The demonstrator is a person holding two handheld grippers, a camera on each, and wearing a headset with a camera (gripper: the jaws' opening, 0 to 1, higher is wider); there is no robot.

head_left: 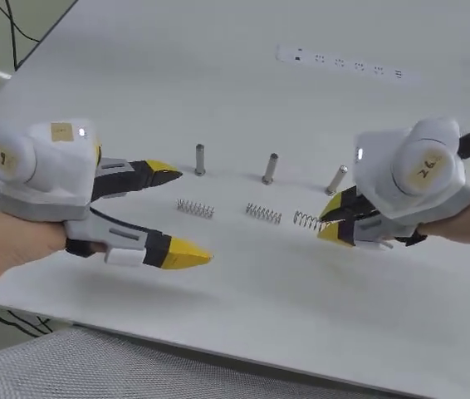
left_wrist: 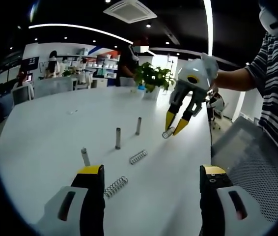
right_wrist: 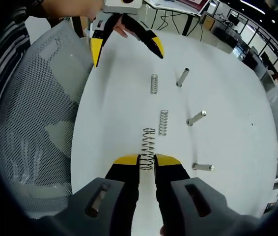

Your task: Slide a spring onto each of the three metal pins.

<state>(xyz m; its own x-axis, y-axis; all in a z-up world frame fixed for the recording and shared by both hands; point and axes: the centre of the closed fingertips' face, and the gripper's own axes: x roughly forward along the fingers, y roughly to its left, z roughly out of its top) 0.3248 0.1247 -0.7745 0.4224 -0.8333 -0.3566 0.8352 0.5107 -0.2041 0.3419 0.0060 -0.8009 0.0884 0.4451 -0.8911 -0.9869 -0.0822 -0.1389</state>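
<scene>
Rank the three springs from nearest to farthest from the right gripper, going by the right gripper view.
1. Held spring: clamped between the jaws of the right gripper.
2. Middle spring: lying on the table just ahead, slightly to the view's right.
3. Far spring: farthest ahead, near the open left gripper.

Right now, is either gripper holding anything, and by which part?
The right gripper grips a spring by one end; the left gripper is open and holds nothing.
</scene>
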